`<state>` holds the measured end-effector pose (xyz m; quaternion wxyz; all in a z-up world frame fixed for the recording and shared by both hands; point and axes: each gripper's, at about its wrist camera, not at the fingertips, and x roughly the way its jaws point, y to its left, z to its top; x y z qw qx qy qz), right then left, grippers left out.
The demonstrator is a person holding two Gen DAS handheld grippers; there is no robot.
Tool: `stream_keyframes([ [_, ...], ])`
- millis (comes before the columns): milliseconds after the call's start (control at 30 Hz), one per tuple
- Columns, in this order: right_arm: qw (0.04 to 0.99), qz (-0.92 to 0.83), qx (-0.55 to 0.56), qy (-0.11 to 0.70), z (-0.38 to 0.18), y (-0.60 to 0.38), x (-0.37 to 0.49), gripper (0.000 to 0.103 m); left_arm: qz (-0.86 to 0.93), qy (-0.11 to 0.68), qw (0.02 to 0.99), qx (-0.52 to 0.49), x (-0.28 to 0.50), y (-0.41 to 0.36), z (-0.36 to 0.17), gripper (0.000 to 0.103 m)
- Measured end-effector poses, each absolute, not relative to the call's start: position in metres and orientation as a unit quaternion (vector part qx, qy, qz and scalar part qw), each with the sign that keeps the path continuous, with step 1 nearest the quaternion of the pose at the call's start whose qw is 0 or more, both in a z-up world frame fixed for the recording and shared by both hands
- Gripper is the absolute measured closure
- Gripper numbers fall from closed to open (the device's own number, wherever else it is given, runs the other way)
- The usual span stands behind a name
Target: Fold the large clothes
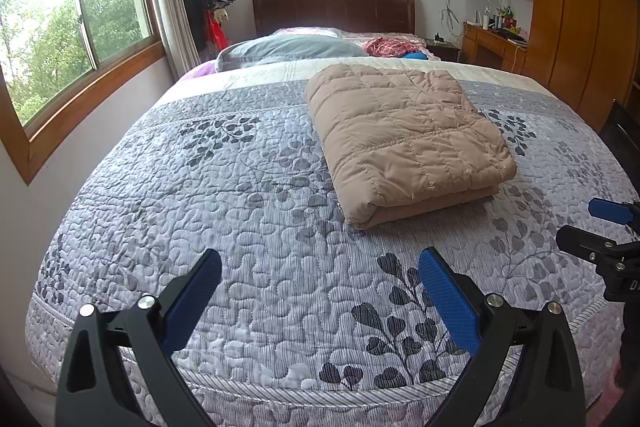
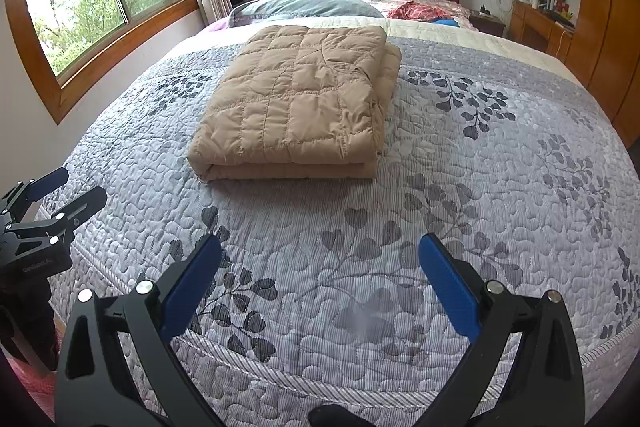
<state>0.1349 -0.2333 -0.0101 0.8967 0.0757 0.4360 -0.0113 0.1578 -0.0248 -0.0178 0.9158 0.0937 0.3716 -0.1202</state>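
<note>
- Closest in: left gripper (image 1: 320, 291) and right gripper (image 2: 320, 287) both have their blue-padded jaws spread wide with nothing between them, hanging over the near edge of the bed. Each shows up at the side of the other's view, so they sit side by side.
- Under them is the grey leaf-print quilt (image 2: 460, 187), bare fabric between the tools and the garment.
- Further up: the tan puffer coat (image 1: 404, 139), a quilted down thing already stacked into a thick rectangle, lying flat mid-bed and well clear of both tools. From the left gripper it's around 1 o'clock; from the right gripper (image 1: 600, 231) side it's about 11 o'clock (image 2: 296, 99).
- Handling guess: light for its bulk, soft and springy, with a slick shell, so layers will probably slide and puff back open. I'd pinch right through a whole edge or corner, near side at the rounded fold, rather than just the top layer.
- Looks basically folded already, honestly.
- Far end: grey pillow (image 1: 288, 49) and headboard (image 1: 332, 13) at 12 o'clock.
</note>
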Motion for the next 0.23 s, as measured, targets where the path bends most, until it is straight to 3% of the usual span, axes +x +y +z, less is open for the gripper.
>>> stream_keyframes([
  [233,0.897,-0.011,0.077,0.436,-0.0112,-0.2350,0.1354,0.005,-0.116,0.372,0.916,0.093,0.1587,-0.0232,-0.0177,0.004],
])
